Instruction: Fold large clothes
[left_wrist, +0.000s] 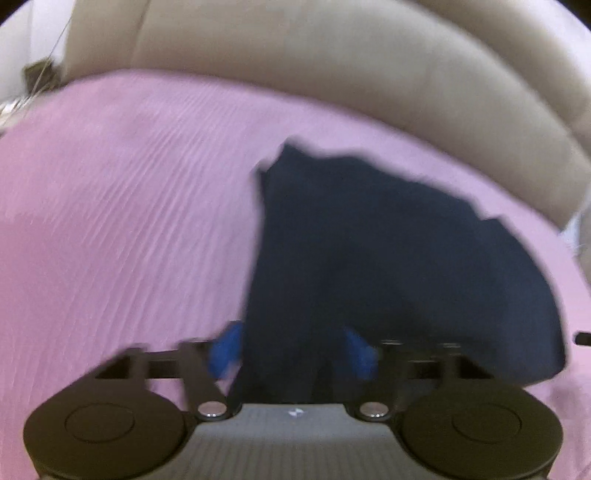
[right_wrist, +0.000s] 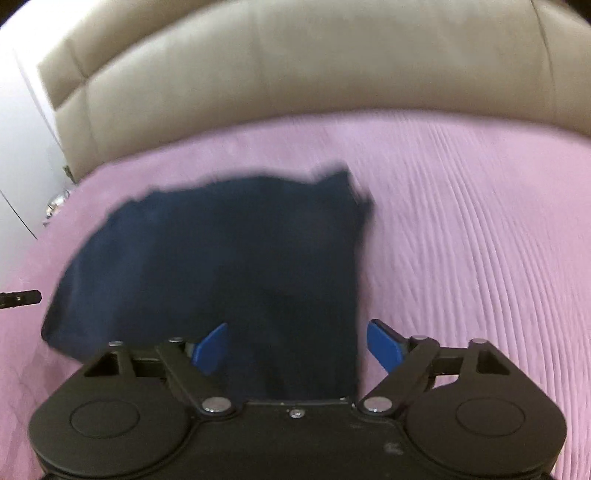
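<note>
The dark navy folded cloth garment (left_wrist: 388, 266) lay on the ribbed pink bedspread (left_wrist: 110, 221), below the beige padded headboard (left_wrist: 332, 74). The left gripper (left_wrist: 293, 350) stood wide, its blue pads astride the near edge, gripping nothing. The right gripper (right_wrist: 297, 347) stood wide too, over the garment's right edge. A pad could have snagged the loose top layer and dragged the fold open.
</note>
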